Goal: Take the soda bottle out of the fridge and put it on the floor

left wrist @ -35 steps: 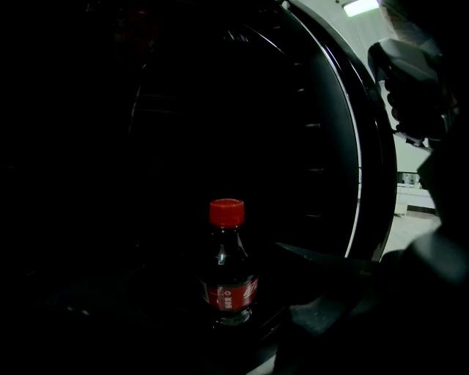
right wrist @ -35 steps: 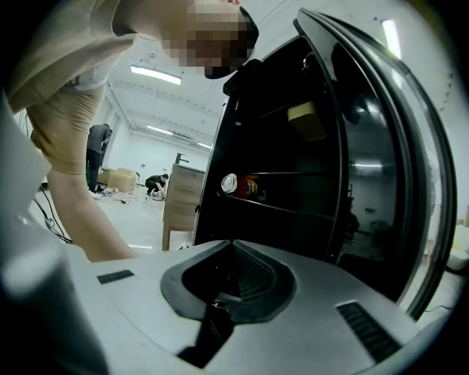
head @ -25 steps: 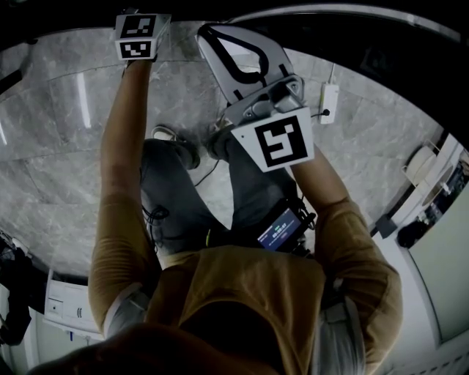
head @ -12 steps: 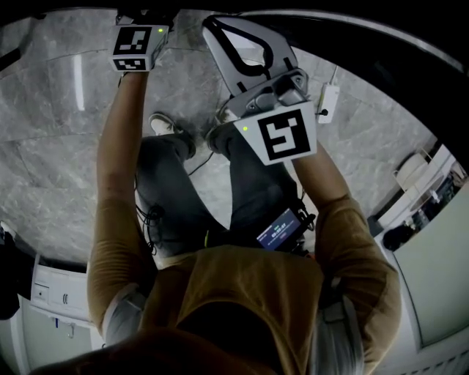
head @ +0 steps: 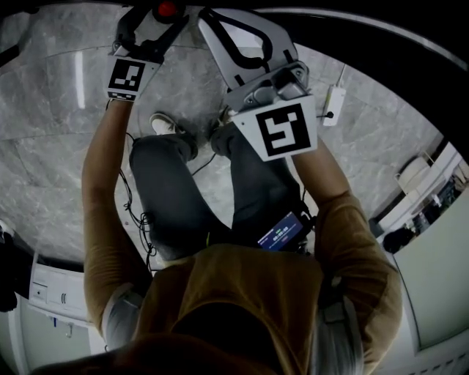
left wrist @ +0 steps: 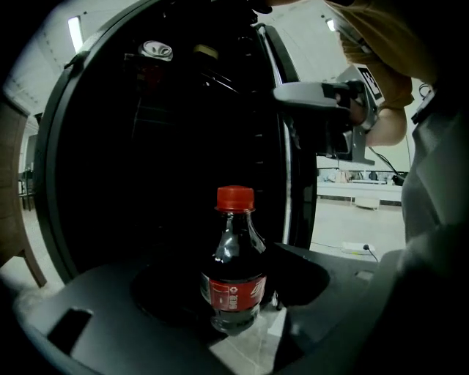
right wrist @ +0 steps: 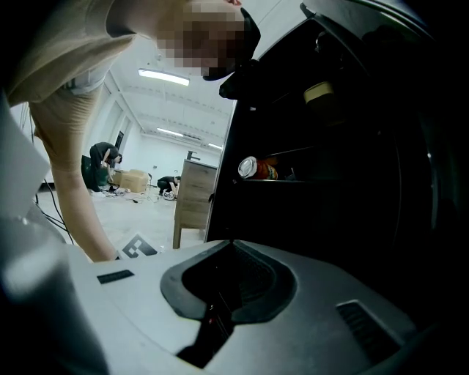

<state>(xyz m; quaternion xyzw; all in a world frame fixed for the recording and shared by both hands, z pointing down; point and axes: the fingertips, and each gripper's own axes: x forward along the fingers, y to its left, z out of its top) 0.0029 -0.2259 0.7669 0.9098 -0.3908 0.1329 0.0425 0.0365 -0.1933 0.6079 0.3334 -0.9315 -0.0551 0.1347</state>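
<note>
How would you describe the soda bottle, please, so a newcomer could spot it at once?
Find the dark open fridge. In front of it, the left gripper holds the soda bottle upright. Its red cap, red label and dark drink set it apart from the silver-topped can inside.

Clear glossy plastic soda bottle (left wrist: 233,271) w/ smooth red plastic cap (left wrist: 235,198). Right gripper (right wrist: 233,245) shell: matt grey plastic. Floor (head: 51,146): polished marble-look, shiny. Shirt (head: 249,286): cloth. Cabinet (right wrist: 192,198): wood.

no print is legible; the soda bottle (left wrist: 234,267) has a red label with white marks, too blurred to read.
</note>
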